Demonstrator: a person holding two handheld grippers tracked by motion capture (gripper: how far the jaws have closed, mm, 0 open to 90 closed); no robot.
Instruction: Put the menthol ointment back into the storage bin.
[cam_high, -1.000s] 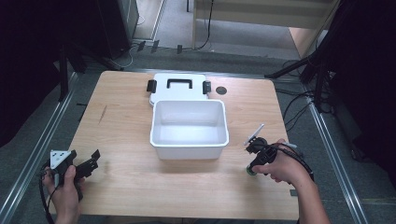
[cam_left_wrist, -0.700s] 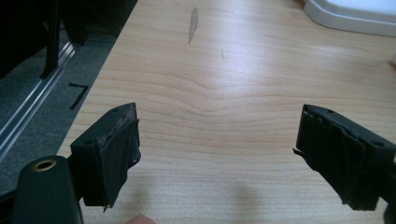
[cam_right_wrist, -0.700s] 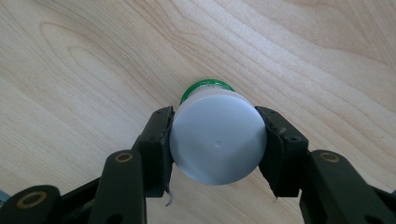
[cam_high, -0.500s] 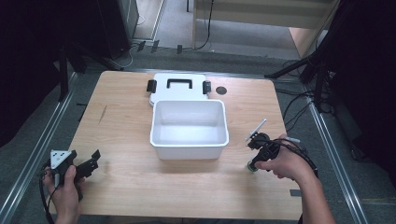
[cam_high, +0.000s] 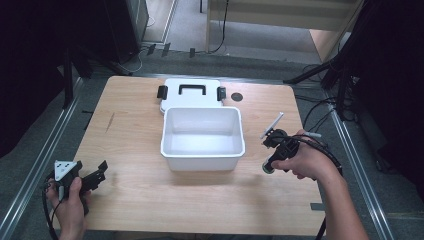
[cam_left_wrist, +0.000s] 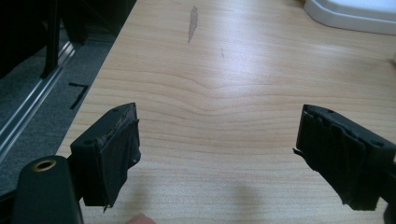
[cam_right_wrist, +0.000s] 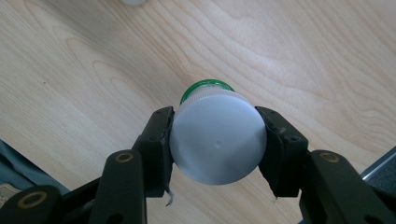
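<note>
A small bottle (cam_right_wrist: 217, 149) with a white cap and a green far end is clamped between the jaws of my right gripper (cam_right_wrist: 217, 137). In the high view that gripper (cam_high: 270, 164) points down at the table just right of the white box (cam_high: 202, 158), and the bottle's green end (cam_high: 268, 170) shows under the hand. The box is open and looks empty. My left gripper (cam_high: 98, 173) rests at the table's front left corner. Its jaws stand wide apart over bare wood in the left gripper view (cam_left_wrist: 217, 154).
The box's white lid (cam_high: 190, 102), with a black handle and two black clasps, lies flat behind the box. A small dark round disc (cam_high: 237, 96) sits right of the lid. A grey smudge (cam_high: 110, 121) marks the wood at the left. Metal rails run along both table sides.
The right hand with the bottle has shifted only slightly beside the box. The left gripper stays where it was, still open.
</note>
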